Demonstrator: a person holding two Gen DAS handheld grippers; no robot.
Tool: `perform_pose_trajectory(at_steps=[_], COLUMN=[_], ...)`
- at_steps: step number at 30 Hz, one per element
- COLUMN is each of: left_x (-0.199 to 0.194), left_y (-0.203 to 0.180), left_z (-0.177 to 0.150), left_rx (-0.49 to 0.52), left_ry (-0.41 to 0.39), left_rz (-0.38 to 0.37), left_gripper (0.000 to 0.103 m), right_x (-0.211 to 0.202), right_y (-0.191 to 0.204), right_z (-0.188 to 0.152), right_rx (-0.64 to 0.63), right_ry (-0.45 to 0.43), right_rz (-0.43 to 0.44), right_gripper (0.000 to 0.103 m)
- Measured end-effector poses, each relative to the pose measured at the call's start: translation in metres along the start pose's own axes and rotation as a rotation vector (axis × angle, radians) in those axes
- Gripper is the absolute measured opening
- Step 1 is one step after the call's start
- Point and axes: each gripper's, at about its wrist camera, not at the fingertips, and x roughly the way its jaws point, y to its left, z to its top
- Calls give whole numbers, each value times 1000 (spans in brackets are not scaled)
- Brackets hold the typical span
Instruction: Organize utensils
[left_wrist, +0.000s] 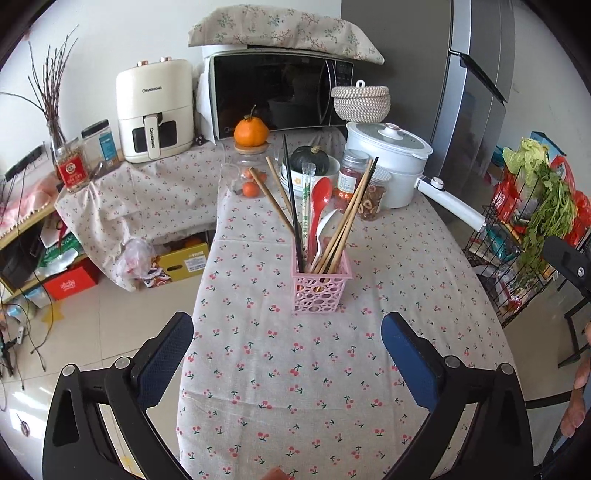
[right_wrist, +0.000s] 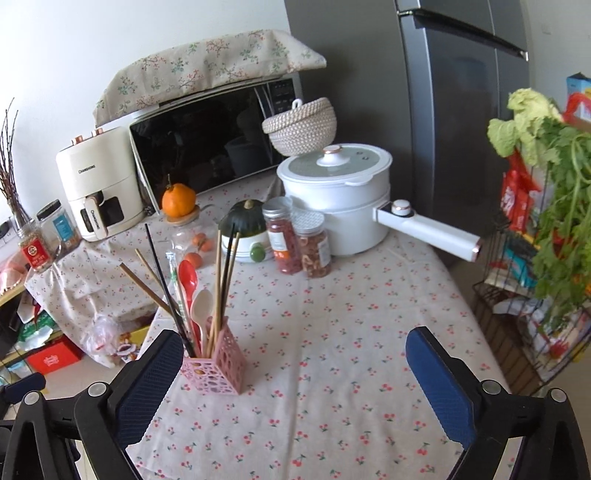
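Note:
A pink perforated utensil holder (left_wrist: 320, 288) stands upright on the cherry-print tablecloth (left_wrist: 332, 387). It holds several wooden and black chopsticks (left_wrist: 347, 218), a wrapped pair of chopsticks (left_wrist: 306, 206), a red spoon (left_wrist: 318, 206) and a white spoon (left_wrist: 324, 230). My left gripper (left_wrist: 287, 332) is open and empty, just short of the holder. In the right wrist view the holder (right_wrist: 218, 363) stands beside the left finger (right_wrist: 147, 380) of my right gripper (right_wrist: 295, 349), which is open and empty above the tablecloth (right_wrist: 332, 369).
At the back stand a white electric pot (left_wrist: 388, 162) with a long handle, two jars (left_wrist: 354, 181), a green squash in a bowl (left_wrist: 309, 162), a jar topped by an orange (left_wrist: 251, 133), a microwave (left_wrist: 280, 96) and an air fryer (left_wrist: 155, 110). A wire rack with greens (left_wrist: 532, 229) stands right. The table's left edge drops to the floor.

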Motion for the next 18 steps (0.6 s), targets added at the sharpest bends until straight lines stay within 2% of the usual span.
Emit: perform_pose_trajectory(at_steps=[6, 9, 18], left_x=[-24, -36, -54], left_y=[-5, -5, -5], left_z=[-14, -19, -22], left_rx=[-2, -7, 7], left_ry=[-12, -36, -94], left_rz=[2, 27, 50], left_gripper=[103, 103, 103], right_x=[-29, -34, -34], right_y=[-4, 2, 16], right_z=[-18, -22, -26], right_rx=[-22, -52, -93], right_ry=[10, 18, 22], right_rz=[-43, -69, -62], right_gripper=[102, 102, 102])
